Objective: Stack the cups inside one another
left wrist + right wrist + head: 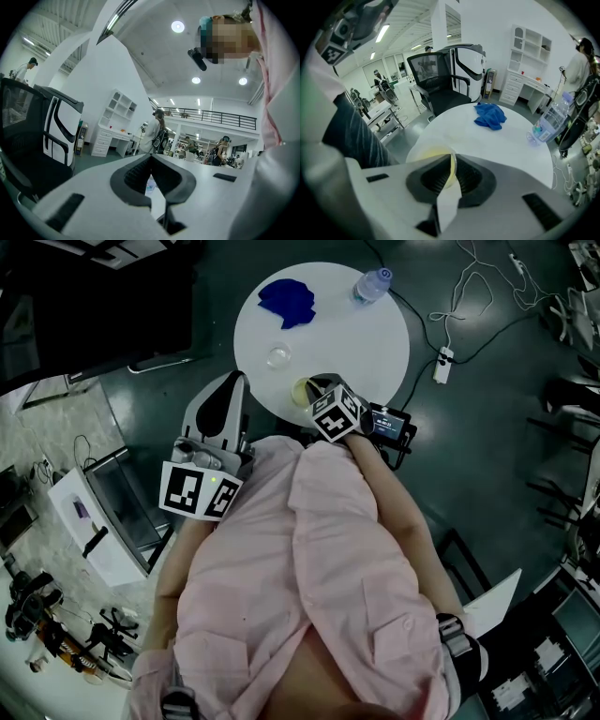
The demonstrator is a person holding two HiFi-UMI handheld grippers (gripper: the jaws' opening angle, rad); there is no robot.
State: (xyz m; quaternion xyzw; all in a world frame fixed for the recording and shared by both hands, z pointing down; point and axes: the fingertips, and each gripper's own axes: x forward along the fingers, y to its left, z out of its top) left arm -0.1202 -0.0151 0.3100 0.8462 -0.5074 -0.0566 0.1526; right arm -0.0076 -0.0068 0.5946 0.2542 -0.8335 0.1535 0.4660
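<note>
A yellowish translucent cup [301, 392] stands at the near edge of the round white table [352, 343]. My right gripper [315, 390] points steeply down and is shut on its rim. In the right gripper view the cup's wall [451, 169] is pinched between the black pads. A clear cup [278, 355] stands alone a little farther in on the table. My left gripper [237, 382] hovers level just off the table's left edge. In its own view the left gripper [152, 183] has its jaws together with nothing between them.
A blue cloth [288, 301] and a plastic water bottle [372, 284] sit at the table's far side; the bottle [551, 122] and cloth [490, 115] also show in the right gripper view. A black office chair [440, 84] stands beyond the table. Cables and a power strip [443, 364] lie on the floor.
</note>
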